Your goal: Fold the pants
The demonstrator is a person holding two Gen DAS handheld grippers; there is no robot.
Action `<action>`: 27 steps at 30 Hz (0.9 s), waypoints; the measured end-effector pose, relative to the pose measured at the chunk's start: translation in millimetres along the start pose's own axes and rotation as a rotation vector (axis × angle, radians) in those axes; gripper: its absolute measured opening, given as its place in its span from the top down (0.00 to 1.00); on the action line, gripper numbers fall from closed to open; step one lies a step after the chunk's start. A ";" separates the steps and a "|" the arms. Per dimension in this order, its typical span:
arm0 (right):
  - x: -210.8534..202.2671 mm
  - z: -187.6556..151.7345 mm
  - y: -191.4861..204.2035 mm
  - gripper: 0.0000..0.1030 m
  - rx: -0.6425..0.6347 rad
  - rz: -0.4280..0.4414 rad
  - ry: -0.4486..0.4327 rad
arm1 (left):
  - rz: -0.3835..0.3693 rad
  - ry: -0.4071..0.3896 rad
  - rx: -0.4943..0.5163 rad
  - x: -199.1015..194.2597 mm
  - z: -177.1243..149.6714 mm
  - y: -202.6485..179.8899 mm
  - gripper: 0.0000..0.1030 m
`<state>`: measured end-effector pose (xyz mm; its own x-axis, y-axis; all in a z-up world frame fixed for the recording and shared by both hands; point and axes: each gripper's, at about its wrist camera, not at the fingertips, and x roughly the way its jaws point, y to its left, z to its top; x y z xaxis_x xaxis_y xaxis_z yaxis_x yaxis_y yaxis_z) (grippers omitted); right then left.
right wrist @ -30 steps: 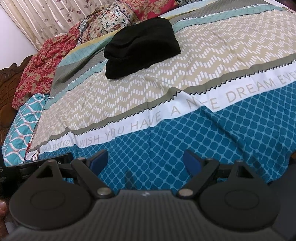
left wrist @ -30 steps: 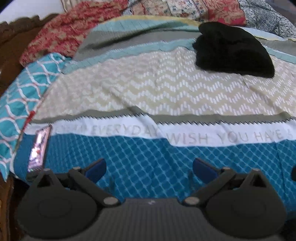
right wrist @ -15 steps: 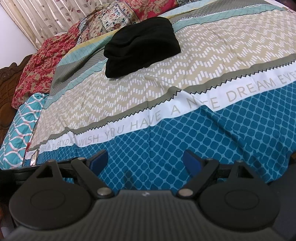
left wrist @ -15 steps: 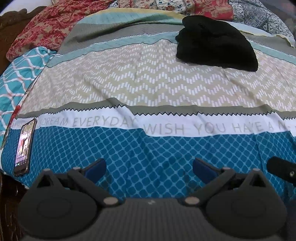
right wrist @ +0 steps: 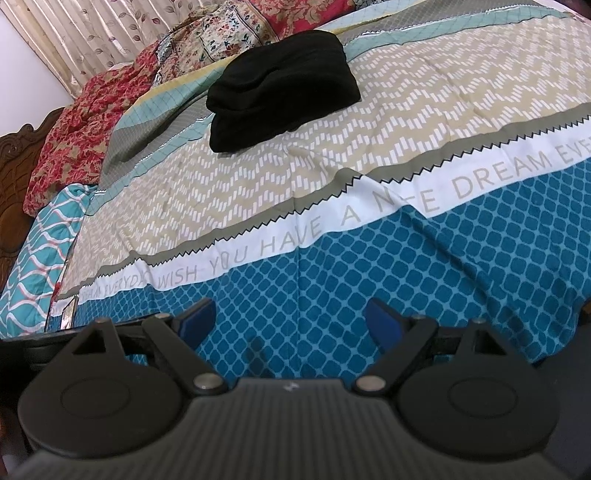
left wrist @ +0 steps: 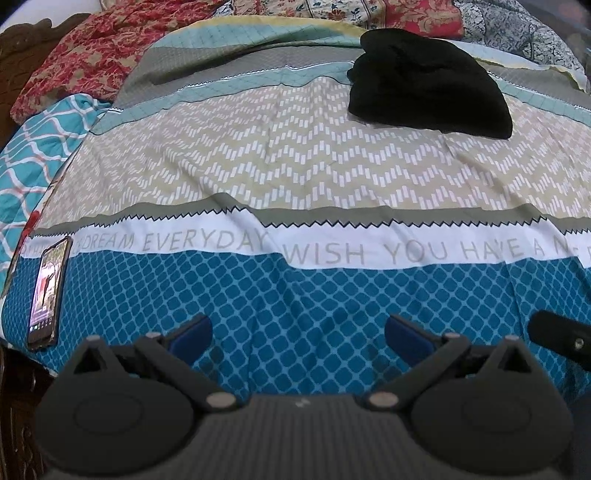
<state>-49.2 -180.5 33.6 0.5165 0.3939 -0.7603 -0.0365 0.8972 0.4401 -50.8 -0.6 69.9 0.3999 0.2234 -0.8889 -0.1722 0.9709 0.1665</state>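
The black pants [left wrist: 428, 92] lie as a folded bundle on the far part of the bed; they also show in the right wrist view [right wrist: 280, 88]. My left gripper [left wrist: 297, 332] is open and empty over the blue patterned strip near the bed's front edge, far from the pants. My right gripper [right wrist: 288, 319] is open and empty over the same blue strip. The tip of the right gripper shows at the right edge of the left wrist view [left wrist: 561, 341].
The bedsheet [left wrist: 295, 166] has beige zigzag, white lettered and blue bands. A phone [left wrist: 48, 295] lies at the front left of the bed. Red floral bedding [right wrist: 85, 125] and pillows [right wrist: 229, 33] pile at the head end. A wooden bed frame [right wrist: 11, 184] is at left.
The left gripper's view shifted so the phone and pants moved right and lower between the earliest frame and now. The right gripper has barely moved. Both stay open.
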 end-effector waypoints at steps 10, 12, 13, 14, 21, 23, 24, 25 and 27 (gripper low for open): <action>-0.6 2.0 -2.3 0.13 -0.009 0.005 0.003 | 0.017 0.014 -0.010 4.2 -1.5 2.9 0.00; -0.3 1.7 -2.5 0.13 -0.008 0.005 0.006 | 0.020 0.018 -0.015 5.2 -1.5 4.3 0.00; -0.3 1.6 -2.4 0.13 -0.007 0.005 0.007 | 0.024 0.020 -0.018 5.5 -1.5 4.9 0.00; -0.3 1.6 -2.5 0.13 -0.007 0.005 0.008 | 0.027 0.022 -0.019 5.6 -1.5 5.5 0.00; -0.2 1.1 -1.8 0.13 -0.012 0.003 0.005 | 0.045 0.010 -0.015 5.1 -0.9 9.0 0.00; 0.1 1.7 -2.8 0.13 -0.012 0.002 0.007 | 0.055 0.008 -0.016 5.4 0.4 11.5 0.00; 0.0 2.3 -3.2 0.13 -0.013 0.002 0.008 | 0.062 0.006 -0.017 5.8 1.1 13.1 0.00; -0.1 2.8 -3.6 0.13 -0.014 0.003 0.008 | 0.071 0.003 -0.018 6.2 1.8 15.0 0.00; -0.1 2.9 -3.5 0.13 -0.016 0.003 0.008 | 0.096 -0.005 -0.019 6.5 2.8 18.0 0.00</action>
<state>-46.7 -184.3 33.6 0.5093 0.3985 -0.7628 -0.0522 0.8990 0.4348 -48.7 18.5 68.3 0.3849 0.3154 -0.8674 -0.2267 0.9433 0.2424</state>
